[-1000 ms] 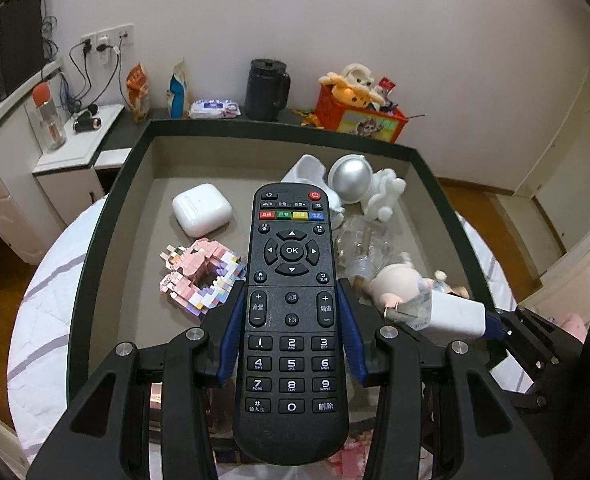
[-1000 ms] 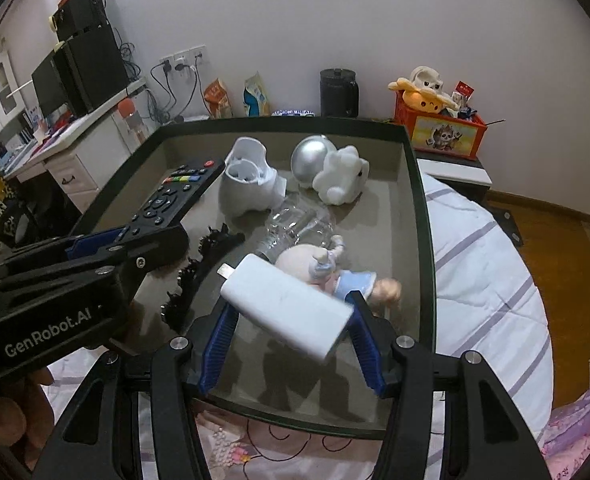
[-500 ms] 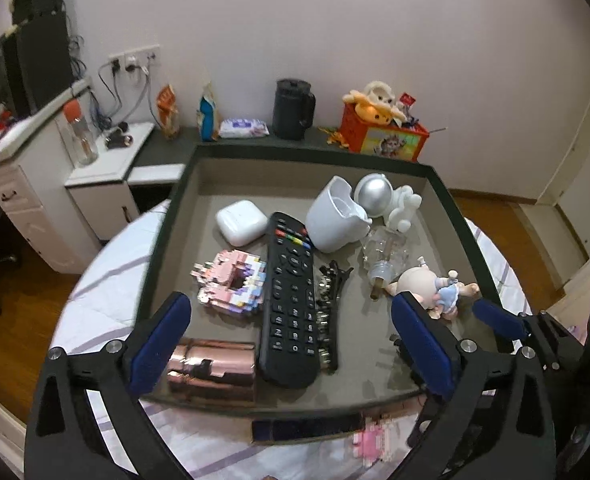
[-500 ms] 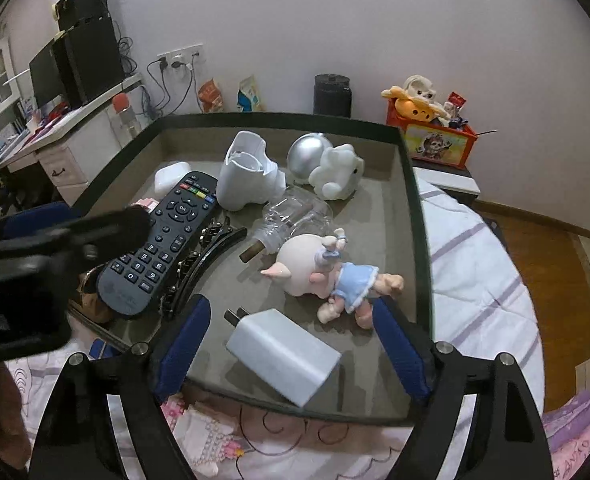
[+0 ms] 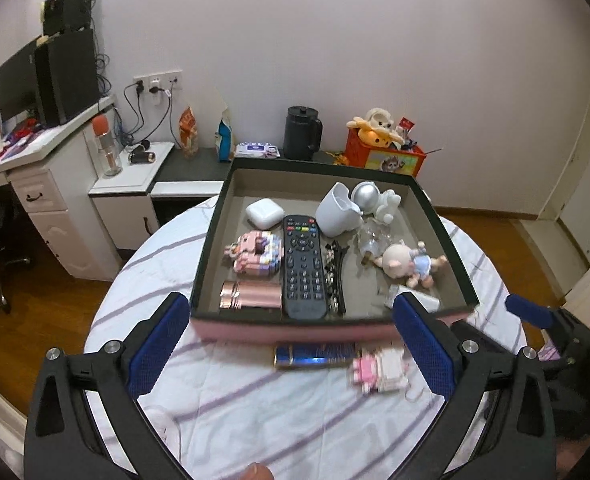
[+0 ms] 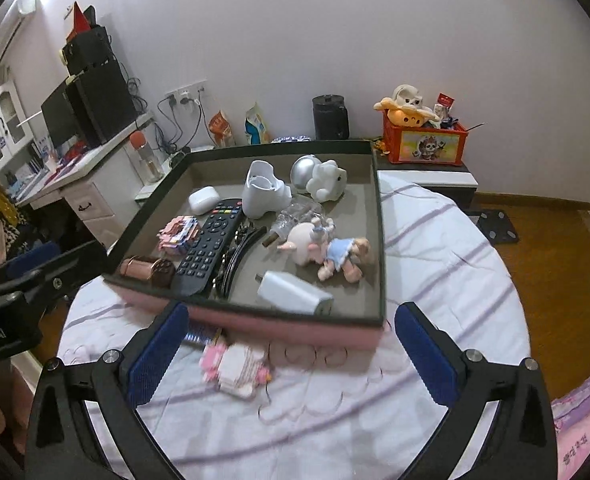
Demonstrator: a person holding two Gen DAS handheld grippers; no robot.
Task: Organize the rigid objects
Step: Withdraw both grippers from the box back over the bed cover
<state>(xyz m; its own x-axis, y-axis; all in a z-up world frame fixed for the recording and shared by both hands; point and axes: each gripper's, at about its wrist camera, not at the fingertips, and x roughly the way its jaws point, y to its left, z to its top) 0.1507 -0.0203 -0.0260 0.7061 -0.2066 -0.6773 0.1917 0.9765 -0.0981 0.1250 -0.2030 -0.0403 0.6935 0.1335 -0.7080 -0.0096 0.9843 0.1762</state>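
Observation:
A pink box [image 5: 295,330] with a dark rim stands on the round table. In it lie a black remote [image 5: 303,266], a white charger [image 6: 293,294], a pig doll [image 5: 409,262], a rose-gold tube [image 5: 250,295], a pink block toy [image 5: 255,254], a white earbud case [image 5: 265,213], a black hair clip [image 5: 335,276], a white cup [image 5: 339,210] and an astronaut figure [image 5: 375,200]. In front of the box lie a blue tube [image 5: 315,355] and a small pink block figure [image 5: 379,370]. My left gripper [image 5: 291,350] and right gripper [image 6: 291,354] are open, empty, held back above the table's front.
The table has a white cloth with purple stripes [image 5: 255,420]. Behind it stand a low dark shelf with a black kettle [image 5: 301,138] and an orange toy box [image 5: 387,152]. A white desk with a monitor [image 5: 35,88] is at the left. Wooden floor lies around.
The left gripper let go of the remote and the right gripper let go of the charger; both now lie in the box. Both grippers opened and pulled back toward me.

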